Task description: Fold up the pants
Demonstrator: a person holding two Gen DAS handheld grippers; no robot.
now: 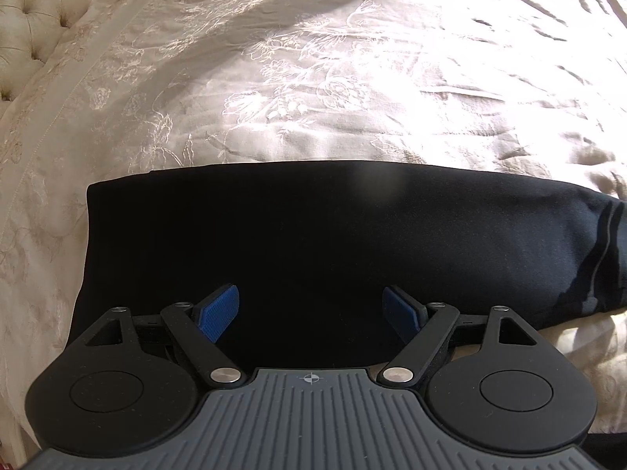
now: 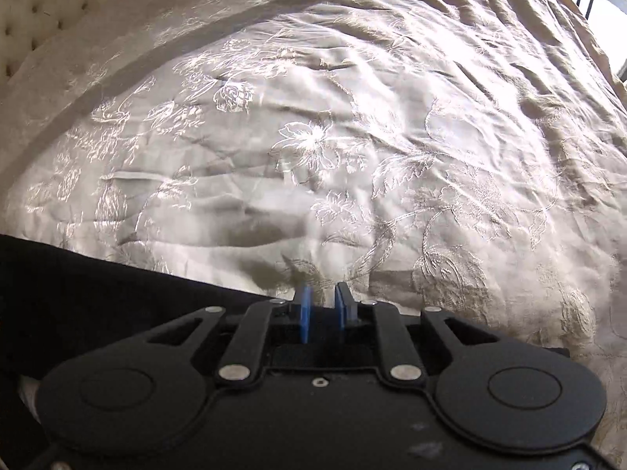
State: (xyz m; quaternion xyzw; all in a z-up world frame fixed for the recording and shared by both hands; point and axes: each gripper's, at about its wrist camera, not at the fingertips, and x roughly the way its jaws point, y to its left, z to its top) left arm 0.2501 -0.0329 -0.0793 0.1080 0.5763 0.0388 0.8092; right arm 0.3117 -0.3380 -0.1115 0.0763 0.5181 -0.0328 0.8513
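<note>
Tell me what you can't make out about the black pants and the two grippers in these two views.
- Pants, left wrist view: the near edge is hidden by the left gripper; the right end runs off the frame.
- Pants, right wrist view: only a dark strip shows, cut off at the left edge and covered by the right gripper.
- Folds and seams: lost in the black cloth.
- Bedspread: motion-blurred.

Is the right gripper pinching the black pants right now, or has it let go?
Apart. In the right wrist view the right gripper has a narrow open gap between its blue pads, with only the bedspread behind; the black pants lie off to its left.
</note>
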